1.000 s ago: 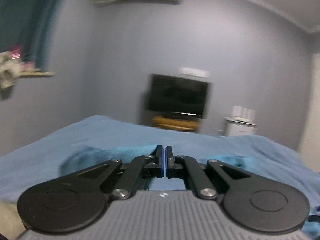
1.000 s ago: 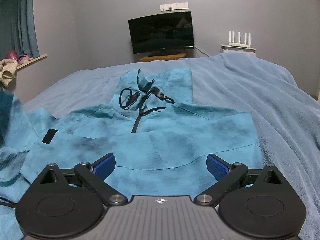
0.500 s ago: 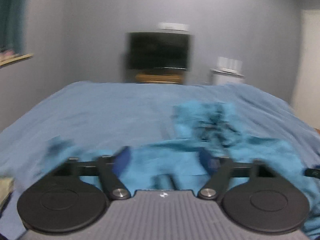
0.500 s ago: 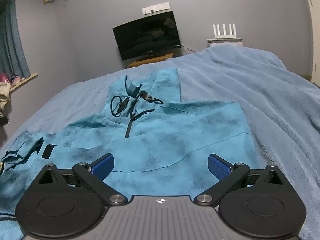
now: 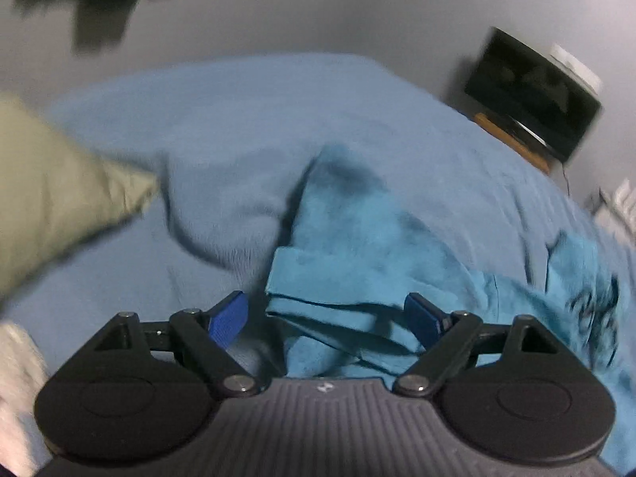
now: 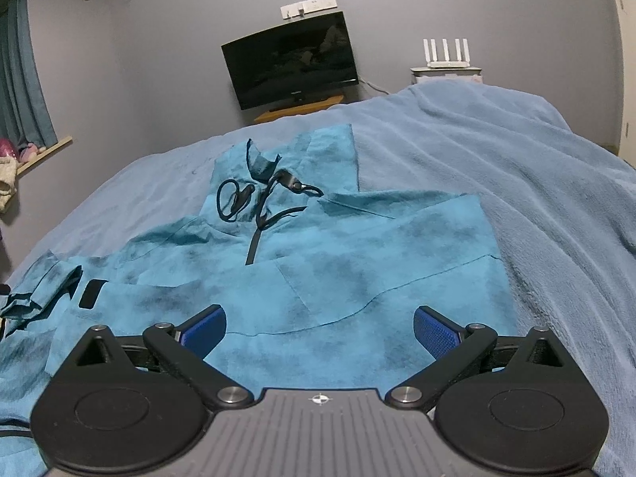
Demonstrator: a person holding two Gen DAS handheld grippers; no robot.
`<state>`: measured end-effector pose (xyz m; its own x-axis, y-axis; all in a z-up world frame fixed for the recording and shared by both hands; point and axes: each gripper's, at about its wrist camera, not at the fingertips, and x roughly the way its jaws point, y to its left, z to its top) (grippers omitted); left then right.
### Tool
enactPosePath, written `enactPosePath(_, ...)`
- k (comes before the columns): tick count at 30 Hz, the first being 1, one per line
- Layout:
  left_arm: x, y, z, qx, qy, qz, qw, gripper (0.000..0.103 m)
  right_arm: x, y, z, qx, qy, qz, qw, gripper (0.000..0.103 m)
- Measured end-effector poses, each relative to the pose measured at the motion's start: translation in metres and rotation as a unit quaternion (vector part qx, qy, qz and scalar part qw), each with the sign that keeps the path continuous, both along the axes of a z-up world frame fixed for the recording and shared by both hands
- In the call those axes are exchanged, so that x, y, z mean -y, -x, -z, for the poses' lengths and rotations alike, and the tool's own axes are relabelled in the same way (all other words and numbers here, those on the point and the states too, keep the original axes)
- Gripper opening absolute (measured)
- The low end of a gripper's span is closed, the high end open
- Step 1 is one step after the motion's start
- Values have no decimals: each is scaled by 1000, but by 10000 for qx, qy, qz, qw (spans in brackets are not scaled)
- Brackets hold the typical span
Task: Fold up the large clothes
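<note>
A teal hooded garment (image 6: 357,262) lies spread front-up on the blue bed cover (image 6: 536,167), its hood and black drawstrings (image 6: 258,198) at the far end. My right gripper (image 6: 320,324) hovers open over its lower front, nothing between the fingers. One sleeve lies crumpled at the left (image 6: 39,286). In the blurred left wrist view, that sleeve (image 5: 349,230) lies folded on the bed cover (image 5: 238,119). My left gripper (image 5: 324,310) points down at it, its jaws opening wide. The cuff edge lies between and below the blue pads (image 5: 228,316), which do not press on it.
A beige pillow (image 5: 51,183) lies at the left of the bed. A dark television (image 6: 292,59) on a wooden shelf and a white router (image 6: 445,55) stand by the far wall. A curtain (image 6: 20,79) hangs at the left window.
My left gripper was shut on teal cloth held high; it has let go, opened wide, dropped and swung left. The lifted sleeve now lies on the bed. My right gripper only rolled slightly.
</note>
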<state>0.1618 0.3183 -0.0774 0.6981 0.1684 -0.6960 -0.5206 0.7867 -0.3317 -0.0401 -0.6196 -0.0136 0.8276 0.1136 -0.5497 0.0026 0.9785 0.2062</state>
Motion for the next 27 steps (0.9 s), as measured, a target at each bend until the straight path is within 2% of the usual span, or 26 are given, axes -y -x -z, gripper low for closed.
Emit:
enactPosePath(2, -15, -7, 15, 97, 634, -151, 9978, 85, 0, 0, 1, -28, -1, 11, 10000, 102)
enactPosePath(3, -24, -9, 23, 231, 1061, -136, 9940, 71, 0, -1, 2, -42, 3, 13, 10000, 102)
enactPosePath(4, -32, -8, 24, 398, 1354, -95, 9900, 44, 0, -1, 2, -52, 9, 12, 10000, 102)
enactPosePath(5, -36, -8, 23, 486, 1457, -76, 9881, 34, -1, -2, 2, -55, 16, 10, 10000, 102)
enactPosePath(6, -38, -9, 18, 594, 1397, -4, 9884, 15, -1, -2, 2, -52, 22, 7, 10000, 102)
enactPosePath(8, -36, -8, -1, 873, 1113, 289, 9895, 10, -1, -2, 2, -40, 34, -7, 10000, 102)
enactPosePath(11, -25, -6, -39, 1392, 753, 767, 9844, 5, -1, -3, 2, -41, 23, -36, 10000, 102)
enactPosePath(14, -8, 4, -91, 1884, 464, 1298, 9724, 4, -3, -5, 2, -51, 29, -98, 9999, 102)
enactPosePath(16, 6, 7, -124, 2157, 396, 1723, 9603, 3, -4, -5, 2, -39, 41, -146, 9999, 102)
enactPosePath(19, 41, 10, -170, 2449, 261, 2485, 9368, 3, -5, -3, 1, 15, 50, -187, 9998, 102)
enactPosePath(21, 77, 13, -198, 2590, 174, 3091, 9149, 2, -6, -2, 0, 47, 44, -188, 9998, 102)
enactPosePath(24, 130, 4, -219, 2657, 233, 3778, 8866, 2, -4, -1, 0, 58, 11, -161, 9999, 102)
enactPosePath(27, 188, -15, -220, 2539, 565, 4418, 8586, 2, -2, 1, 0, 102, -27, -119, 9999, 102)
